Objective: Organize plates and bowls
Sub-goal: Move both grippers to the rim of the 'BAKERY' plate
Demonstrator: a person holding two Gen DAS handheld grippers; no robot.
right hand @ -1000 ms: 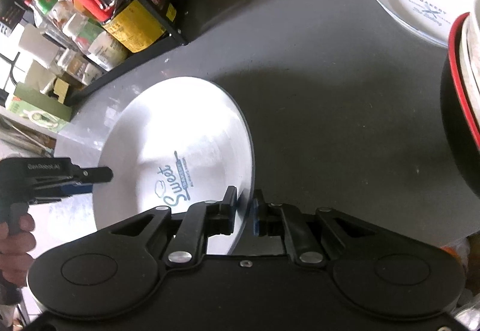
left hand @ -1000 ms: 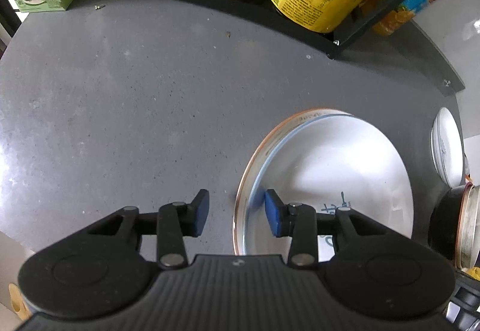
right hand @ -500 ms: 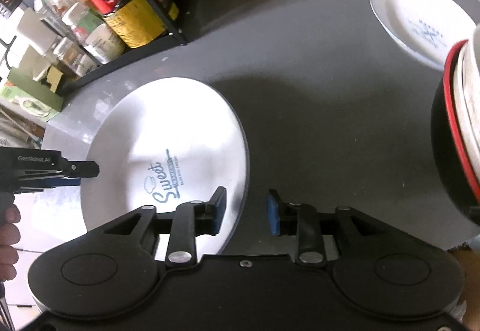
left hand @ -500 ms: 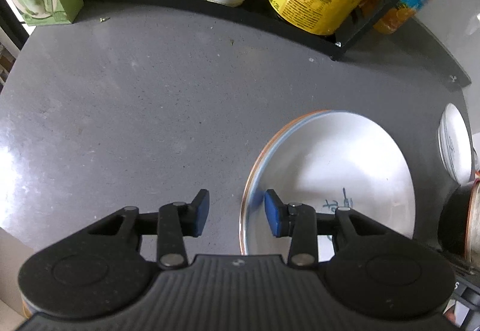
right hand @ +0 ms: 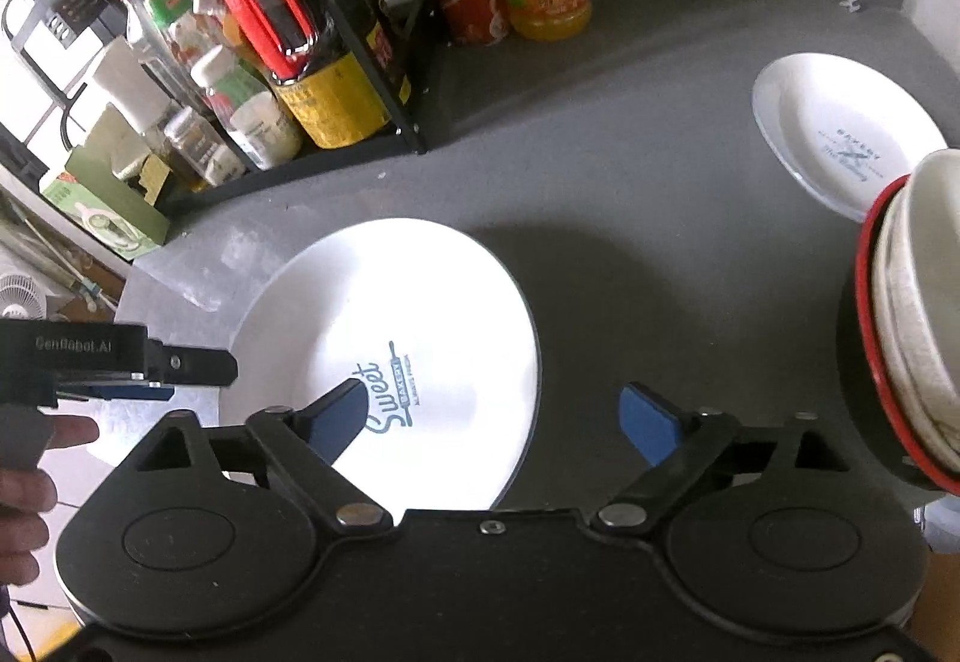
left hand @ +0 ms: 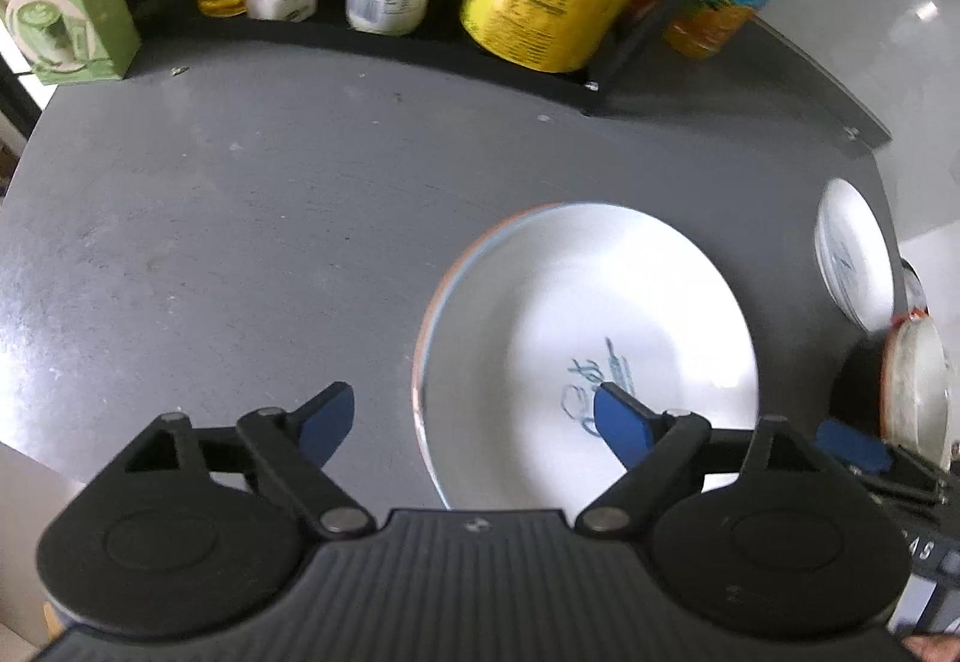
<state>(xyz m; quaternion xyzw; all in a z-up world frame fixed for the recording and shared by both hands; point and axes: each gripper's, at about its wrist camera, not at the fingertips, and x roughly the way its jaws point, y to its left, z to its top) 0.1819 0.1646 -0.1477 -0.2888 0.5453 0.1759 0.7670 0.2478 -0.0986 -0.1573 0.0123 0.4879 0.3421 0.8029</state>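
Now both tools stand spread wide and hold nothing. Between the left gripper fingers lies the left rim of the large white plate; the right gripper straddles its right rim. A smaller plate sits well ahead-right, stacked bowls just right.

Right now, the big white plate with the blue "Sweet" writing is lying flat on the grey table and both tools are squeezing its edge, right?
Not quite. The big white plate with the blue "Sweet" writing does lie flat on the grey table, but both tools are open and squeezing nothing. The right wrist view shows the right tool spread wide; the left wrist view shows the left tool likewise.
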